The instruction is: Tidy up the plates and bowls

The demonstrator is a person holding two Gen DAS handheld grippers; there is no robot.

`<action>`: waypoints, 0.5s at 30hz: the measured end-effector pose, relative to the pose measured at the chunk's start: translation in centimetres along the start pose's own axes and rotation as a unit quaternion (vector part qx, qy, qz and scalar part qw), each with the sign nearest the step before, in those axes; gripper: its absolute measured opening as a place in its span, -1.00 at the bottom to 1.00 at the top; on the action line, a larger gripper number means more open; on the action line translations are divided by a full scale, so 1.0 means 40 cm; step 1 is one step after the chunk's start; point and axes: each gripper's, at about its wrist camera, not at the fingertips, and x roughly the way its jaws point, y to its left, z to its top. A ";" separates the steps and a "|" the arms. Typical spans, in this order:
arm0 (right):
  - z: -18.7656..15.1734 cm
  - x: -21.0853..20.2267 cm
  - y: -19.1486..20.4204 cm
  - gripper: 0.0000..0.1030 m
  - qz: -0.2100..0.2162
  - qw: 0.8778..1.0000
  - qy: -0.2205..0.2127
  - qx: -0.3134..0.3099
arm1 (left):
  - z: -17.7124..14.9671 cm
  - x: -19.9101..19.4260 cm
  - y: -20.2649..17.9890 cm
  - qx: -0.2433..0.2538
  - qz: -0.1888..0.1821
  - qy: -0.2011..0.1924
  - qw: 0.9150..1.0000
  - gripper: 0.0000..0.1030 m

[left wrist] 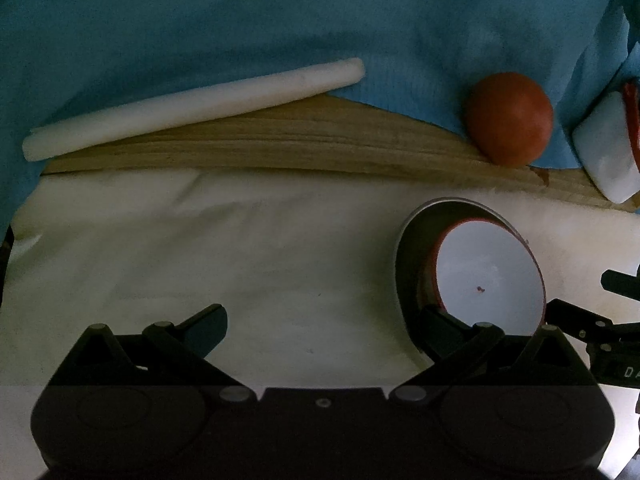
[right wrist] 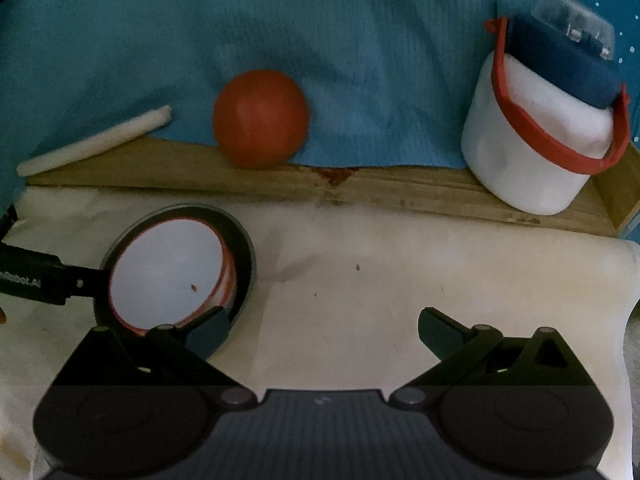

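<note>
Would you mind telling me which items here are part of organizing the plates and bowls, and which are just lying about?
Part of the job:
metal bowl
red-rimmed white plate leaning inside it

Lying about:
orange ball
white foam roll
white container with red band
blue cloth
wooden board

Left hand-held gripper (left wrist: 322, 328) and right hand-held gripper (right wrist: 324, 328), both low, level, fingers spread wide.
</note>
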 end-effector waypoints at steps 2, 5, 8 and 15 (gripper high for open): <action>0.001 0.004 -0.002 0.99 0.002 1.000 0.000 0.001 | 0.003 0.003 -0.003 0.005 0.004 0.003 1.000 0.98; 0.005 0.010 -0.004 0.99 0.002 1.000 0.000 0.001 | 0.007 0.010 -0.008 0.011 0.010 0.005 1.000 0.98; 0.005 0.008 -0.001 0.99 0.001 1.000 0.000 0.000 | 0.010 0.016 -0.013 0.016 0.014 0.009 1.000 0.98; 0.010 0.014 -0.002 0.99 0.014 1.000 0.013 0.008 | 0.018 0.034 -0.026 0.035 0.027 0.027 0.999 0.97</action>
